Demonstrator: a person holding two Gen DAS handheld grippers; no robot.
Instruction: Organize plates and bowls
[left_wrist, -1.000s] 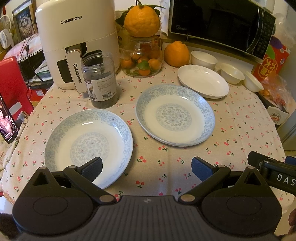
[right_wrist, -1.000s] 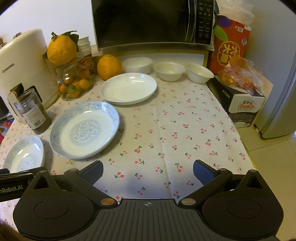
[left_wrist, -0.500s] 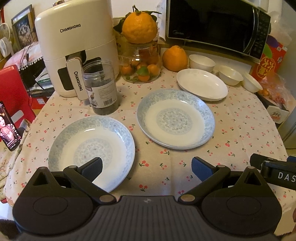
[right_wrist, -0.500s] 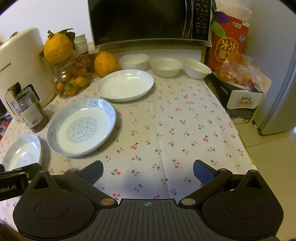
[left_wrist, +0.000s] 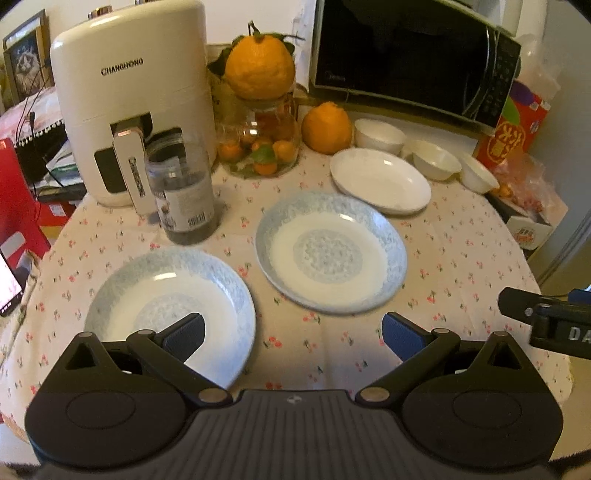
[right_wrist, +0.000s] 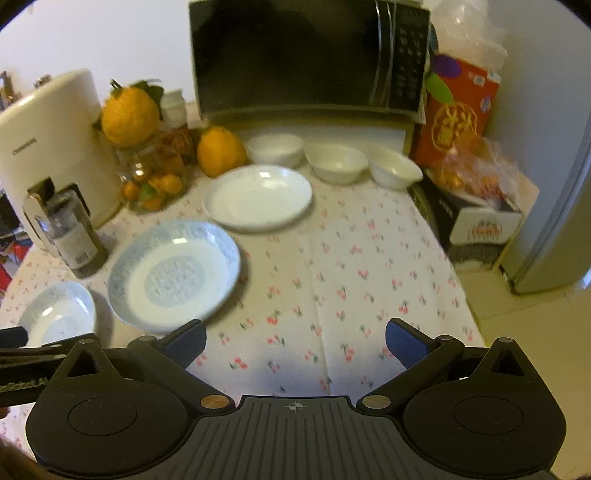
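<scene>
left wrist view: the left gripper hangs with fingers apart, empty; near blue-patterned plate at 9 o'clock, second blue-patterned plate at 12. right wrist view: the right gripper is spread too; white plate and three white bowls at 12. nothing looks stacked yet.

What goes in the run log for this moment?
left claw: open, empty | right claw: open, empty | plates: unstacked | bowls: unstacked

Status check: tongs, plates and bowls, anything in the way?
Left tongs and right tongs open, empty. Near blue-patterned plate unstacked; three white bowls at back. Dark glass jar beside it.
</scene>
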